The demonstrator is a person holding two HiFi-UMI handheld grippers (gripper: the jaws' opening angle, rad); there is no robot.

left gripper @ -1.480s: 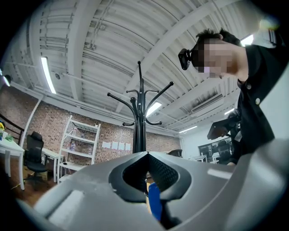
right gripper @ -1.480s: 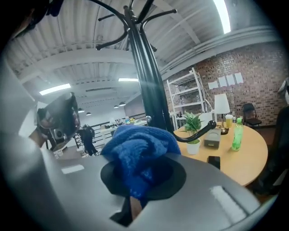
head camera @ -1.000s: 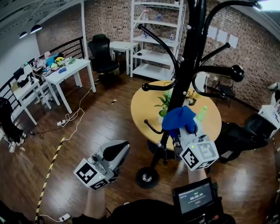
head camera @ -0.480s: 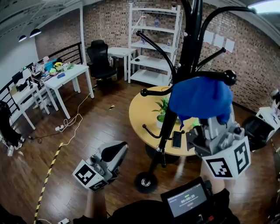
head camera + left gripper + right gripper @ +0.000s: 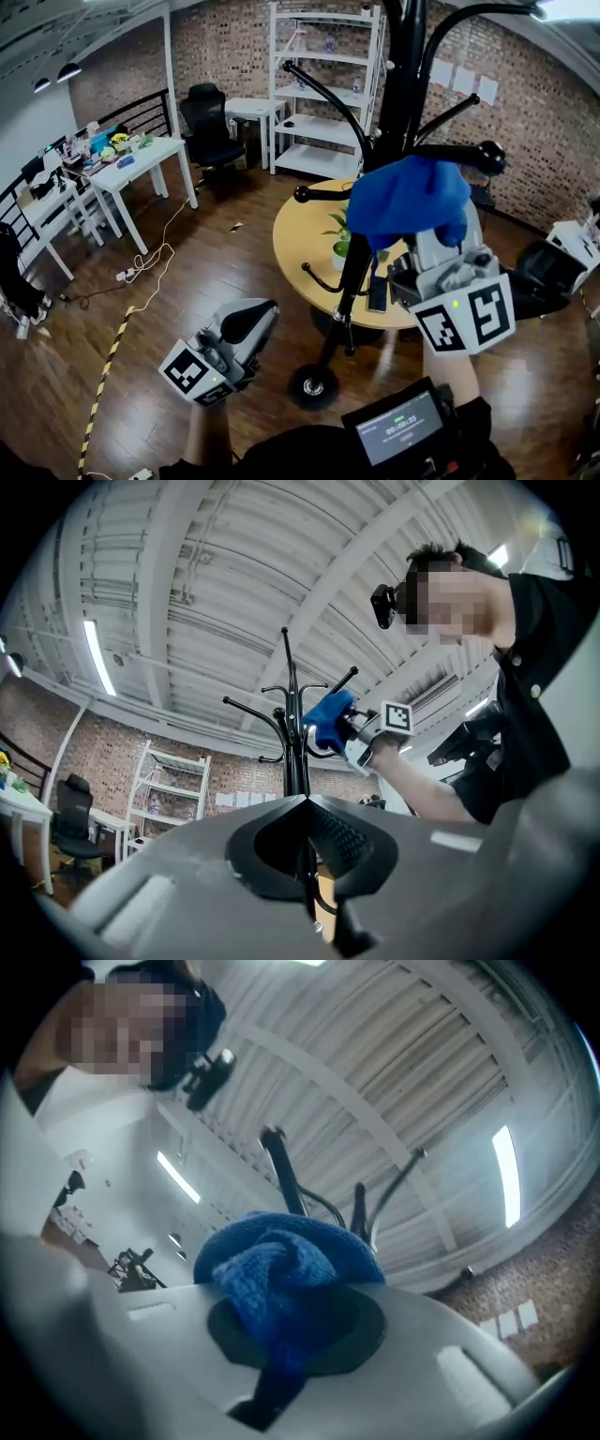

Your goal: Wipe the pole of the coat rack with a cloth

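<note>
The black coat rack pole (image 5: 401, 84) rises from a wheeled base (image 5: 312, 384) in the head view. My right gripper (image 5: 424, 236) is shut on a bunched blue cloth (image 5: 408, 199), held against the pole's right side at mid height, just under a knobbed arm (image 5: 487, 156). In the right gripper view the cloth (image 5: 277, 1269) fills the jaws of the right gripper (image 5: 281, 1335), with the pole (image 5: 281, 1180) behind it. My left gripper (image 5: 255, 317) hangs low to the left of the base, shut and empty. The left gripper view shows the pole (image 5: 292, 733) and cloth (image 5: 328, 719) beyond the left gripper (image 5: 305, 855).
A round yellow table (image 5: 300, 244) with a potted plant (image 5: 342, 234) and a phone (image 5: 378, 292) stands right behind the rack. Curved rack arms (image 5: 328, 89) stick out on both sides. White shelves (image 5: 319, 84), white desks (image 5: 141, 159) and a black chair (image 5: 206, 122) line the far side.
My right gripper has risen with the blue cloth from low on the pole to mid height, then shifted slightly left against it. The left gripper has hardly moved.
</note>
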